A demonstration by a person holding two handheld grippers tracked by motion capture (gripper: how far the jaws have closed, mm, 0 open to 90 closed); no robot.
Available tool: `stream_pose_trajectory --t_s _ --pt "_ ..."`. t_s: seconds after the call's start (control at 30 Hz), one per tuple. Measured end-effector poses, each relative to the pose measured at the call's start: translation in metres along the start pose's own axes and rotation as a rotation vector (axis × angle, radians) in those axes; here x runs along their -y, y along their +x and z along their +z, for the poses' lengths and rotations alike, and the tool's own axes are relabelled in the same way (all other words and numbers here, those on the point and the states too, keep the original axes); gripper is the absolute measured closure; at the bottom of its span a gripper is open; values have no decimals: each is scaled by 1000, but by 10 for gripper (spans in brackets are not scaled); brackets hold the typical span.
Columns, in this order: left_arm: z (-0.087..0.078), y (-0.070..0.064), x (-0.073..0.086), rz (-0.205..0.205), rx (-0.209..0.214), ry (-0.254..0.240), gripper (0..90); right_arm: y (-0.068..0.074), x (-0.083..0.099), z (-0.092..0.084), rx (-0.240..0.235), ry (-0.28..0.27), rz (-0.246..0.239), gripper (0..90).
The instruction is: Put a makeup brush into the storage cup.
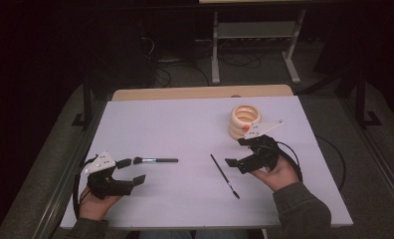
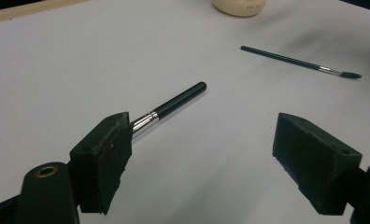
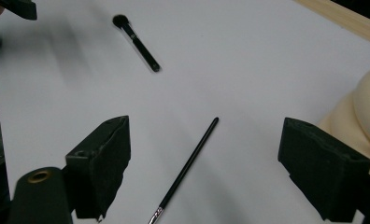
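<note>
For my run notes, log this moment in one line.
left tool: open, beside thick black makeup brush | right tool: open, beside thin black brush | ribbed cream holder: upright

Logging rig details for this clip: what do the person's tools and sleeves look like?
Both the left tool and the right tool are black with blocky, wedge-shaped jaws. Each carries a pale three-cornered plate on top with small dark marks, and trails a black cable. A brass-coloured ring sits near each jaw base. The sleeves are dark grey-green.

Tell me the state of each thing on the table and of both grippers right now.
Thick black makeup brush: lying flat, not held.
Thin black liner brush: lying flat, not held.
Cream ribbed ring-shaped holder: upright, nothing showing inside.
Left gripper: jaws open, beside the thick brush's head.
Right gripper: jaws open, holding nothing.
</note>
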State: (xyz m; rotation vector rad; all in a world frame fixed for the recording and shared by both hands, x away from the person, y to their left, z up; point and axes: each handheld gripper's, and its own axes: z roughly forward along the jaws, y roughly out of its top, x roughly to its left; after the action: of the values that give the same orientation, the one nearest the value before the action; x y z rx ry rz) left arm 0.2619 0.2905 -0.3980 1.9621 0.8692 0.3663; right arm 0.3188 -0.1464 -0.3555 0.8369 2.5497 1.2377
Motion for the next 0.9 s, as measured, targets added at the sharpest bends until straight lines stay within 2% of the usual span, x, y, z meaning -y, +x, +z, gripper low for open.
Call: stream_pose_trajectory --t_s 0.2,0.27,0.3,0.37,0.57,0.8,0.9 --pt "0 0 0 10 3 -3 195 -1 -11 8 -23 25 -5 168" --pt "0 1 0 7 2 -3 195 0 -14 10 -26 28 -14 170" --pt "0 0 0 -9 1 -6 196 0 -16 11 -32 31 -13 172" --pt "-1 1 0 -6 2 -6 197 0 -20 15 -33 36 -19 173" --pt "-1 0 -1 -1 0 -11 197 0 -34 22 -51 30 -17 192" --pt "-1 1 0 -2 6 -8 197 4 -53 32 -69 53 -47 191" --pt "-1 2 -1 0 7 -9 197 6 -62 41 -77 65 -81 193"
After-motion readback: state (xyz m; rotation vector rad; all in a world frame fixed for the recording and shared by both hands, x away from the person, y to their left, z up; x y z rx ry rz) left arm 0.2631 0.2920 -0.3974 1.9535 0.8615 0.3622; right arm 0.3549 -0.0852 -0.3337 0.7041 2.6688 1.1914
